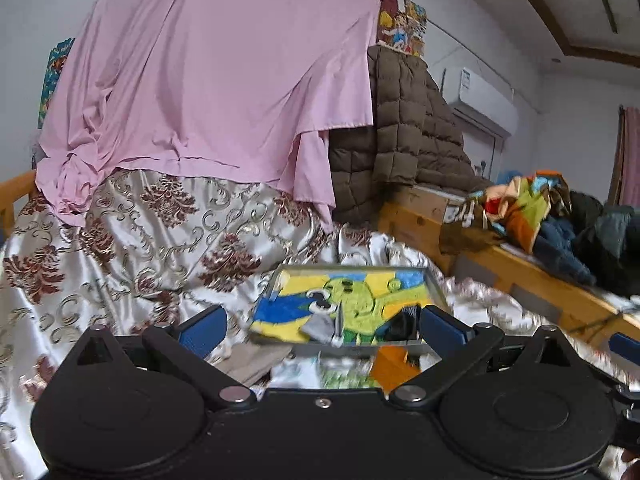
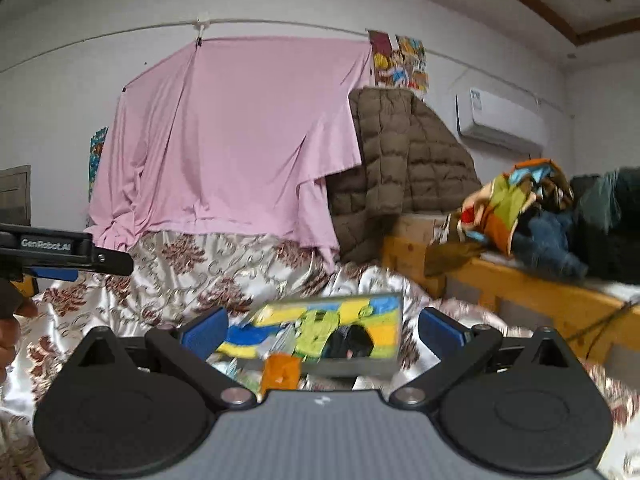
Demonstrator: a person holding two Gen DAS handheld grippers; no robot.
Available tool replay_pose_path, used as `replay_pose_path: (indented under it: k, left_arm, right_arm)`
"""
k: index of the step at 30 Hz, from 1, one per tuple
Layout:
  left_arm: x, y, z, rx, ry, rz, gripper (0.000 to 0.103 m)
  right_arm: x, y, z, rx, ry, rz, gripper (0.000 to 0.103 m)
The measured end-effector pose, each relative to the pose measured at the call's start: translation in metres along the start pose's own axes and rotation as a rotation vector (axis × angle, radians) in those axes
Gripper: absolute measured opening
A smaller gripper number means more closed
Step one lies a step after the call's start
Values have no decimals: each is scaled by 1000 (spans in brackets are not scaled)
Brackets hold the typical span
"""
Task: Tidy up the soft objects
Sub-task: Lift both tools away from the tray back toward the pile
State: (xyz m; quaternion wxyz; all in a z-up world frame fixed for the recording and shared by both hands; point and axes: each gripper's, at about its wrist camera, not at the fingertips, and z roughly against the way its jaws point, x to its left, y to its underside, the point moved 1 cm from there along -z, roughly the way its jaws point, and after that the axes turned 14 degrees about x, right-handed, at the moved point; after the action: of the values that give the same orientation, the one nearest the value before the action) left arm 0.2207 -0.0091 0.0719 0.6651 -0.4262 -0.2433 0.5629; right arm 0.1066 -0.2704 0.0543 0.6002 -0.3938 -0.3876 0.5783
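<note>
Soft items: small pile (grey cloth [image 1: 320,326], black piece [image 1: 402,326], orange piece [image 1: 390,364], beige cloth [image 1: 252,362]) in & just in front of cartoon-print box [image 1: 348,304], which sits on the floral satin bedspread [image 1: 140,240] near its front edge. Box is open-topped w/ a divider, prob. the sorting bin, so things get dropped in from above. Contents blurred; exact types can't be told.

Left gripper [image 1: 320,328]: jaws wide apart, nothing between them, hovering above box's near side, pads either side of the load. Reads as set for a pick or just after a release; can't tell which.

Right gripper [image 2: 322,330]: jaws apart too, empty, aimed at same box from its right end; orange piece lies close under it, outside box wall, likely next candidate.

Backdrop, not in play: pink sheet [image 1: 224,80] hung over far side of bed, brown quilted coat [image 1: 404,128] beside it, heap of clothes [image 1: 560,224] on wooden bench at right edge, AC unit [image 1: 480,100] on wall.
</note>
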Motion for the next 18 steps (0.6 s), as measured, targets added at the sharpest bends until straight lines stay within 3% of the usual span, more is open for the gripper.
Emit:
replay_pose_path:
  k: [9,18]
  left_arm:
    - [17,51,16,96,-15,-98,102]
    - [20,91,-5,243,-8,-235,102]
  right_arm:
    - [29,43,9,134,-59,62,103]
    - [45,82,-8,310,-104,106,103]
